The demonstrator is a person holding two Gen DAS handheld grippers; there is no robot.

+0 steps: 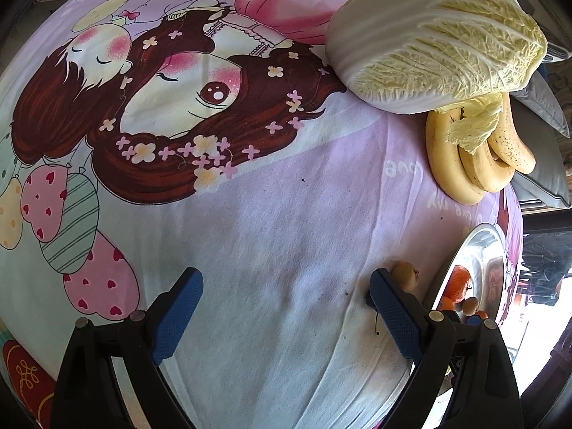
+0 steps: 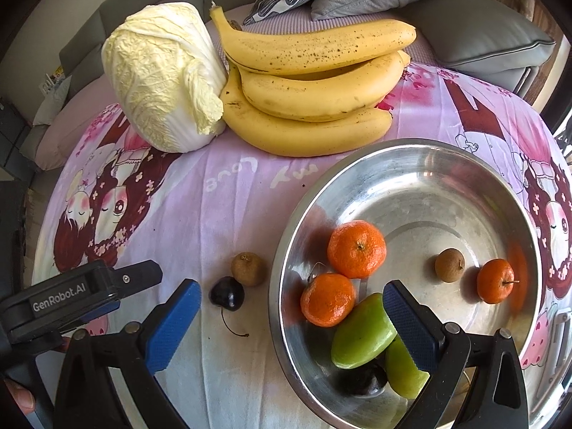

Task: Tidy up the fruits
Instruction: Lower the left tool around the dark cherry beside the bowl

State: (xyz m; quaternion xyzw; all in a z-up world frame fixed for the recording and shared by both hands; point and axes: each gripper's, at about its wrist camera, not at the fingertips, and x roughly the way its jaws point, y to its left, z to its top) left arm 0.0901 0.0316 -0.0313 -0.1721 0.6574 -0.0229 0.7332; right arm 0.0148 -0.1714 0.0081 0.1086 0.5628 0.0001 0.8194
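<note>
Left gripper [image 1: 282, 307] wide open, nothing between the pads, over bare cloth [image 1: 268, 232]; a brown longan [image 1: 405, 275] sits just past its right finger. Right gripper [image 2: 291, 312] also wide, empty, straddling the steel bowl [image 2: 422, 164] rim: cherry [image 2: 226, 293] and longan [image 2: 248, 269] on cloth just ahead of the left finger, tangerines [image 2: 356, 248] and green fruit [image 2: 363, 330] inside by the right finger. Bananas [image 2: 314, 85] and cabbage [image 2: 161, 75] far ahead, touching.
</note>
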